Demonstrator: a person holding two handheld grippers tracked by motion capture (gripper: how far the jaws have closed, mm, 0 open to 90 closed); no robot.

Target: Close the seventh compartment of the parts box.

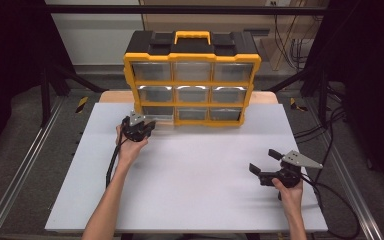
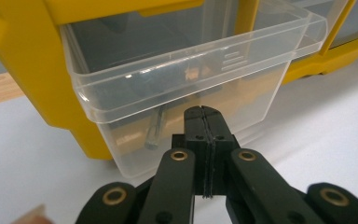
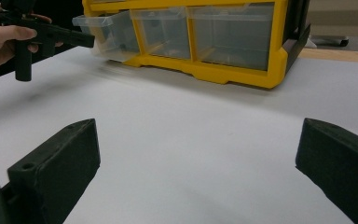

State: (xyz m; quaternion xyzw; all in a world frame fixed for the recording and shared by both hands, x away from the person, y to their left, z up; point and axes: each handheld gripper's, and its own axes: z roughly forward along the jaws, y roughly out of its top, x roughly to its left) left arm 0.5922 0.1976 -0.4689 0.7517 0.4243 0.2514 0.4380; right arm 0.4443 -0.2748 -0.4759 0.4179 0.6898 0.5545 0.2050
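Nearest, at the tabletop's [image 1: 190, 190] front right, the right claw [image 1: 266, 167] rests in the person's hand with its jaws spread wide and nothing between them; in the right gripper view only bare white surface lies between its two black pads. Farther in on the left, the left claw [image 1: 147, 129] is pinched fully together, holding nothing, its tips just at the front wall of the clear drawer [image 2: 186, 79]. That drawer, the bottom-left one, stands pulled partway out of the yellow organizer [image 1: 192, 82], and a small metal piece [image 2: 153, 133] lies inside it. The organizer stands upright at the tabletop's far edge.
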